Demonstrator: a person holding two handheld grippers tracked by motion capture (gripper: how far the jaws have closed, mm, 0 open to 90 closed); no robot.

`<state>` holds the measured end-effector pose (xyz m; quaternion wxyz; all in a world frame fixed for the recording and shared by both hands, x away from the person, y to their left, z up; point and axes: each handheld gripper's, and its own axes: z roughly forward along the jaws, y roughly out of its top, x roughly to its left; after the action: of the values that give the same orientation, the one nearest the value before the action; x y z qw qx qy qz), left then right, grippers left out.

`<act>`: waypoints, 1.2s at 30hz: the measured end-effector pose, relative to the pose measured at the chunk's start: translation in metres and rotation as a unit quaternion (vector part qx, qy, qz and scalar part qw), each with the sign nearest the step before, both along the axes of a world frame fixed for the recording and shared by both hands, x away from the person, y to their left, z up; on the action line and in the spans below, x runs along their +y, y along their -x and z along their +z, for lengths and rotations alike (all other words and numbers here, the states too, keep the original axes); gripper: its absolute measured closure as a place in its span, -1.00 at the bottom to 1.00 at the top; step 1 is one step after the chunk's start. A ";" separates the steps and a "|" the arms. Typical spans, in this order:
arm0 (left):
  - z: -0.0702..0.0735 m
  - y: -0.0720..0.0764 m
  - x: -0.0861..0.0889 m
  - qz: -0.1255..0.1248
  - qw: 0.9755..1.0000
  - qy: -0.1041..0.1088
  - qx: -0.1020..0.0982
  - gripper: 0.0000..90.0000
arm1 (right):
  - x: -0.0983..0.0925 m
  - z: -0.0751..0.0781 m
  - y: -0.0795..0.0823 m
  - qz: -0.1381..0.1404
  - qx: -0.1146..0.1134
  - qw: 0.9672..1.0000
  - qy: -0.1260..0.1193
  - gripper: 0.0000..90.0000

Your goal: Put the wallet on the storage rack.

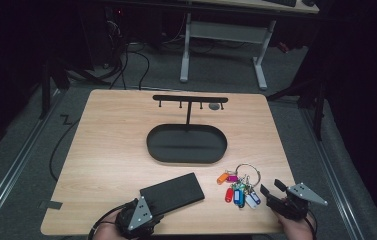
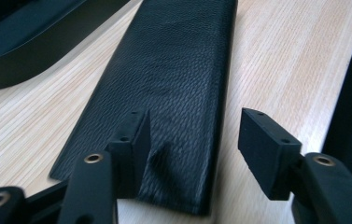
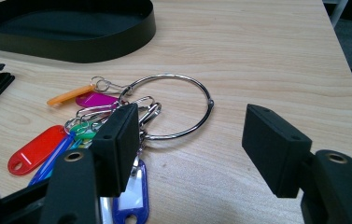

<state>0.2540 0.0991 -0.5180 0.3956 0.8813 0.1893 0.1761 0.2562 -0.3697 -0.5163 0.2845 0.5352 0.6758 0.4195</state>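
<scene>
1. We are holding the left gripper [image 1: 141,212] with its jaws spread apart over the near end of the black leather wallet [image 2: 164,93]. In the left gripper view one jaw is resting on or just above the leather and the other is hanging beyond the wallet's edge over bare wood; nothing is being gripped.
2. We are holding the right gripper [image 3: 190,154] with its jaws wide open and empty, just on the near side of the key ring [image 3: 173,107]. The ring and its coloured tags [image 3: 38,149] are lying flat on the table [image 1: 111,145], and the left jaw is partly covering the tags.
3. Taking the oval tray [image 1: 186,144] as landmark: the wallet is lying near its front left, the key ring near its front right, and both grippers are sitting closer to us than either item.
4. Risk, as we are judging it: the wallet is lying flat, so a jaw closing on it may crease or push it rather than lift it. The ring is thin wire; closing on it may pinch a tag only, leaving the bunch swinging or slipping.
5. Containers: the tray is standing empty. The hook rack [image 1: 190,99] rising behind it is carrying one small grey item [image 1: 214,106] near its right end; we cannot identify it.
</scene>
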 end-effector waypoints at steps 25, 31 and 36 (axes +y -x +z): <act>-0.019 -0.005 -0.023 -0.013 0.996 -0.030 -0.082 0.02 | 0.002 -0.002 0.000 0.000 0.007 1.000 0.003 -0.17; -0.018 -0.003 -0.025 -0.013 0.995 -0.040 -0.088 0.05 | 0.002 -0.002 0.000 0.001 0.008 1.000 0.002 -0.17; -0.018 0.000 -0.026 -0.017 0.994 -0.049 -0.100 0.13 | 0.001 -0.003 0.000 0.002 0.010 1.000 -0.002 -0.17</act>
<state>0.2542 0.0733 -0.5359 0.3720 0.8806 0.1247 0.2656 0.2566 -0.3692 -0.5188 0.2763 0.5384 0.6788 0.4160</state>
